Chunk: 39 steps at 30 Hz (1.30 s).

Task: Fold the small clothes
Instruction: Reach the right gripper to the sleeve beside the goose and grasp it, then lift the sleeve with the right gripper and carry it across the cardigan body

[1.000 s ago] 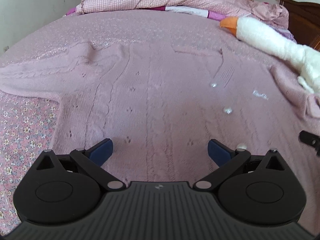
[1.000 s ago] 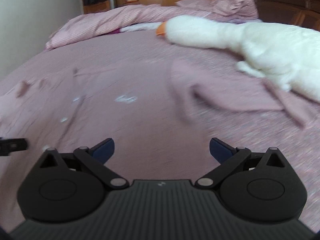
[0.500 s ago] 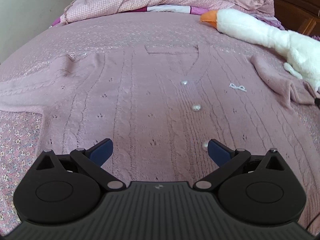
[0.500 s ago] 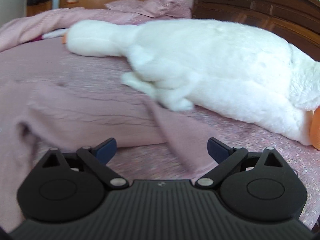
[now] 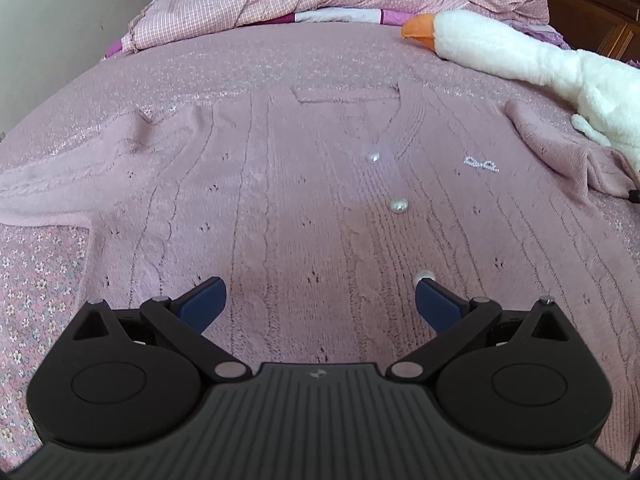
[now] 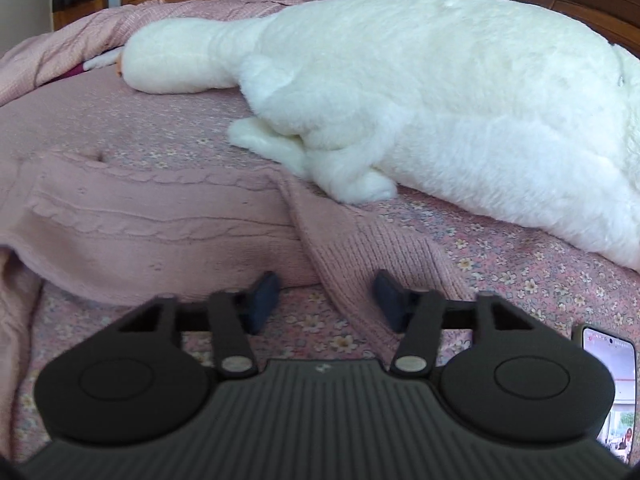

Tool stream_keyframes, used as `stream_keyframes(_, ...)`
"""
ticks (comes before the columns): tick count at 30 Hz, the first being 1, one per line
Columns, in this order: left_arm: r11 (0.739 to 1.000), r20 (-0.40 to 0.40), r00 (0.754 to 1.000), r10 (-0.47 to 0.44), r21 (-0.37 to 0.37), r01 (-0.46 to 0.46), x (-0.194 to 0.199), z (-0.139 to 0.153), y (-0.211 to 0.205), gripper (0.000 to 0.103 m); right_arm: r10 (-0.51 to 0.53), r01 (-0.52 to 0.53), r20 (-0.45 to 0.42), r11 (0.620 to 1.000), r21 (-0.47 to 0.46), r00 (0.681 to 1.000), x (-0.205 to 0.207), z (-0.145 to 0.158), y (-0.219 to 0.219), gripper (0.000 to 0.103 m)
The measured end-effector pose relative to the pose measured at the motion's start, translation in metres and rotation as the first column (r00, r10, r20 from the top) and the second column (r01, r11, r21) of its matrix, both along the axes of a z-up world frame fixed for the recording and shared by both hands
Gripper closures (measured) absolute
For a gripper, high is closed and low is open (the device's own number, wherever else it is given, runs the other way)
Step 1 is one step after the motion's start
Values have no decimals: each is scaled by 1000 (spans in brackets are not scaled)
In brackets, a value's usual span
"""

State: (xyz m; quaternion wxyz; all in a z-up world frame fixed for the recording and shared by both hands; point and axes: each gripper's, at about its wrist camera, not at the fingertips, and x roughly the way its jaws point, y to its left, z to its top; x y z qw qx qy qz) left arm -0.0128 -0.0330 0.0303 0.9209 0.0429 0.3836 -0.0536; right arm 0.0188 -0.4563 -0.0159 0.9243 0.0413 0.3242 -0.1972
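A pink cable-knit cardigan [image 5: 304, 184] with pearl buttons lies flat and face up on the bed. My left gripper [image 5: 320, 300] hovers open over its lower front, with nothing between the fingers. In the right wrist view the cardigan's right sleeve [image 6: 160, 220] lies bunched beside the plush goose, its ribbed cuff [image 6: 360, 248] running toward me. My right gripper [image 6: 326, 300] sits low over the cuff end, its fingers narrowed to either side of the cuff but still apart. I cannot tell whether they touch the cloth.
A large white plush goose [image 6: 420, 92] lies along the bed's right side, its foot resting on the sleeve. A rumpled pink quilt [image 5: 320, 0] is heaped at the head of the bed. A phone [image 6: 612, 392] lies by my right gripper. The floral bedspread [image 5: 36, 280] covers the bed.
My right gripper swung right from the cardigan's body to the sleeve cuff, dropped closer, and narrowed its fingers. The left gripper shifted slightly and stays open.
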Motion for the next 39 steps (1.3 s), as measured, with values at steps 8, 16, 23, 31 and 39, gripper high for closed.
stream_keyframes(8,1000,25,1000,19,8,-19,-4,8,7,0,0,-4,59,998,65,998,-10,26,-7,95)
stream_keyframes(16,999,36,998,54,-6,-54,-4,14,23,0,93,-123,189,981,151,978,-25,78,12,95)
stream_keyframes(23,996,60,994,90,1,-91,-7,23,42,0,190,-256,287,943,214,939,-19,124,52,95)
stream_keyframes(31,988,73,986,152,-6,-152,-11,32,74,0,327,-446,382,849,283,864,1,175,127,96)
stream_keyframes(39,982,86,978,189,-28,-187,-20,42,109,0,463,-596,408,742,308,787,31,194,217,96)
